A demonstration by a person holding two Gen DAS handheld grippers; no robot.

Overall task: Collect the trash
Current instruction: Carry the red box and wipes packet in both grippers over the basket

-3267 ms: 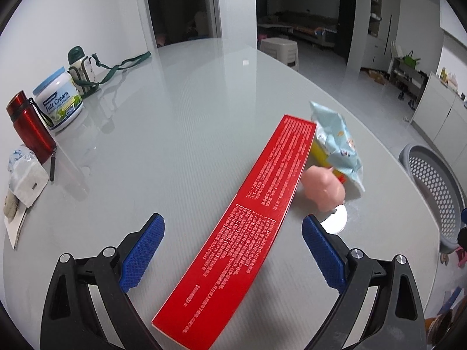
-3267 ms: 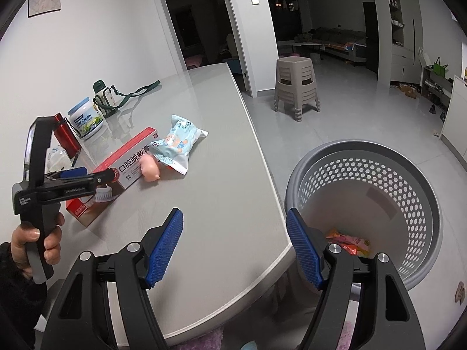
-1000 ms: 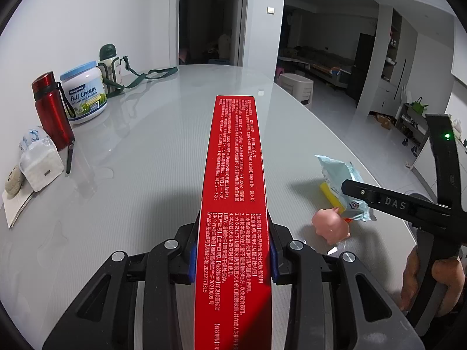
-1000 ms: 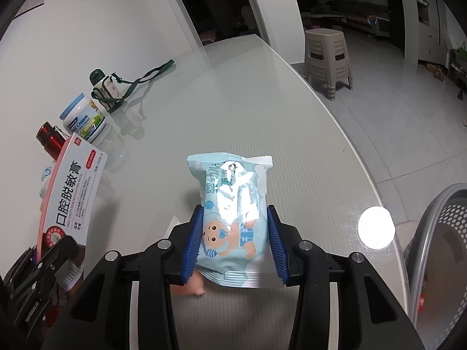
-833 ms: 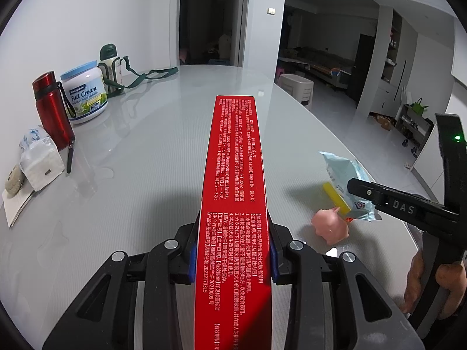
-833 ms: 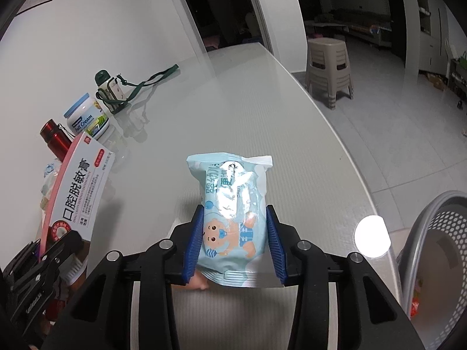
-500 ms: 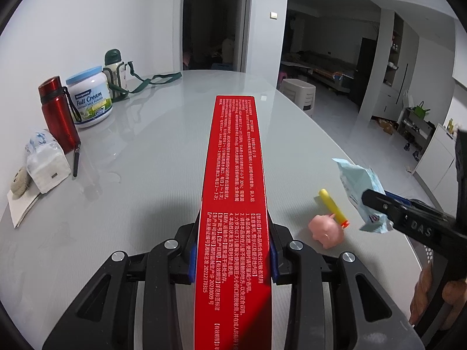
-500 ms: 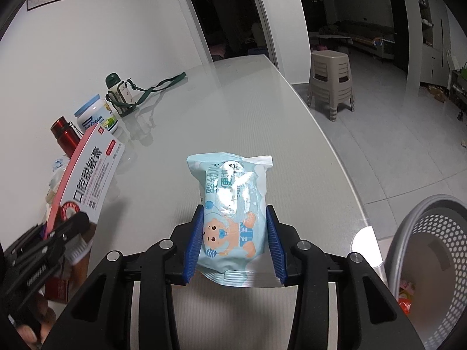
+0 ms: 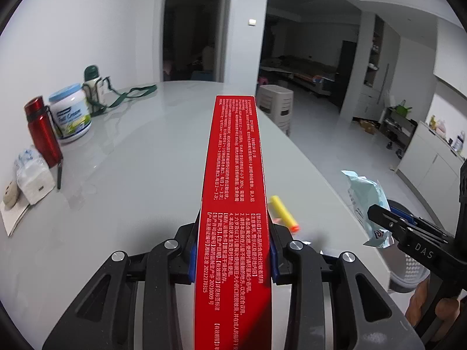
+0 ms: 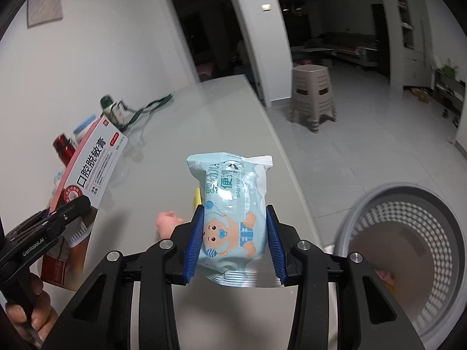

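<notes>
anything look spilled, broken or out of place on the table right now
Nothing looks spilled or broken. The odd bits are a yellow foam dart and a small pink toy lying loose on the table near its edge. The red box and wipes pack are held in the grippers, undamaged.

The white jar [image 9: 71,115] at about ten o'clock on the surface [image 9: 146,160] reads "Full Cream". The red box [image 9: 235,204] carries dense small Chinese print, with "2021270315" near its lower end; its white face [image 10: 93,169] shows large characters "口腔脱敏膏". The blue wipes pack [image 10: 233,210] reads "BABY HAND" beside Chinese characters. The right gripper [image 9: 388,218] body is marked "DAS"; the left gripper [image 10: 70,207] body reads "GenRobot.AI".
</notes>
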